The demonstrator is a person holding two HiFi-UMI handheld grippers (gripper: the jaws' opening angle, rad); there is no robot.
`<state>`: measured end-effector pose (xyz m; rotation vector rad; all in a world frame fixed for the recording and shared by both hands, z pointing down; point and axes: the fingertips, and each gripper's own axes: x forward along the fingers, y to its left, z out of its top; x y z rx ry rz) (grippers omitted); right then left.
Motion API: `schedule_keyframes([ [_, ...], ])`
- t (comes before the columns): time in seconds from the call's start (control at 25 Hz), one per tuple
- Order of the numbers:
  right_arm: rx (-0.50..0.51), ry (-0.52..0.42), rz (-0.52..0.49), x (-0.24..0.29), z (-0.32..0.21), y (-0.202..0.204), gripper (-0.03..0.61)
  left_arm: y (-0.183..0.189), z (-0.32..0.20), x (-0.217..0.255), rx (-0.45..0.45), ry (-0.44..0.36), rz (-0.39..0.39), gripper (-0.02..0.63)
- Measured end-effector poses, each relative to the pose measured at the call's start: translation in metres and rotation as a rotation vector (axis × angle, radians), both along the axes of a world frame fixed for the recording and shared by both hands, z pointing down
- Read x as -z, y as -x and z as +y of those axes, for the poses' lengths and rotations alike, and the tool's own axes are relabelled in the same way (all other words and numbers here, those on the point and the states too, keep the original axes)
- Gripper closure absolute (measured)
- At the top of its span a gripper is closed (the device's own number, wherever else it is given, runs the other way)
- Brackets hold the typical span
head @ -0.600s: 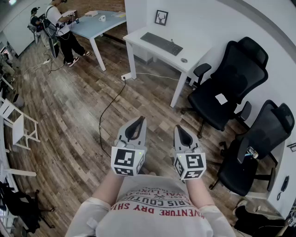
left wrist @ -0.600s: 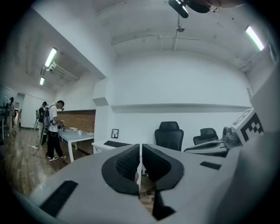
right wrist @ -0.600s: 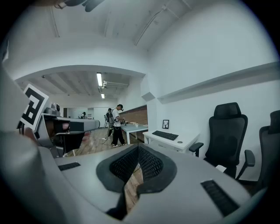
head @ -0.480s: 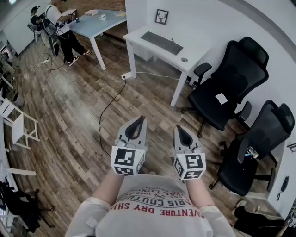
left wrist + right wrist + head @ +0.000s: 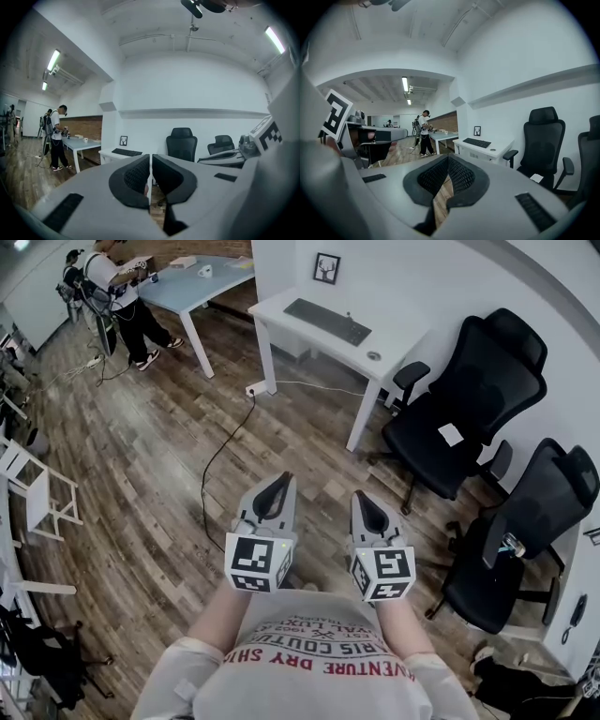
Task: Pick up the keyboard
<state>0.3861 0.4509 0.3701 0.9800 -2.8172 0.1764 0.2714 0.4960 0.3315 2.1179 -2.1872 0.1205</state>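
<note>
The left gripper (image 5: 280,482) and right gripper (image 5: 362,497) are both closed tight and empty, while the keyboard (image 5: 328,322) lies well ahead on the desk (image 5: 398,345), lengthwise along it, with neither gripper clearly nearer.

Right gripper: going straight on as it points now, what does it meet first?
Nothing close: the shut right gripper has open wooden floor ahead, then probably the white desk carrying the keyboard, though depth is hard to judge.
</note>
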Motion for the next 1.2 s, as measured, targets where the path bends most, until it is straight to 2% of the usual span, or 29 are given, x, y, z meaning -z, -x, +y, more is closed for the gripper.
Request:
schedule_keyframes([
  [0.36, 0.011, 0.054, -0.045, -0.008, -0.013, 0.015, 0.552, 0.012, -0.015, -0.007, -0.005, 0.031, -0.025, 0.577],
  [0.56, 0.003, 0.064, -0.031, -0.015, -0.038, 0.040, 0.552, 0.038, -0.039, -0.016, -0.007, 0.041, -0.012, 0.577],
  [0.76, -0.030, 0.072, -0.005, -0.016, -0.072, 0.076, 0.552, 0.082, -0.072, -0.015, -0.006, 0.044, 0.021, 0.577],
  [1.04, -0.087, 0.080, 0.026, -0.013, -0.120, 0.145, 0.552, 0.163, -0.120, -0.014, -0.025, 0.053, 0.054, 0.577],
  [1.2, -0.131, 0.079, 0.035, -0.009, -0.148, 0.190, 0.552, 0.214, -0.144, -0.006, -0.053, 0.045, 0.043, 0.577],
])
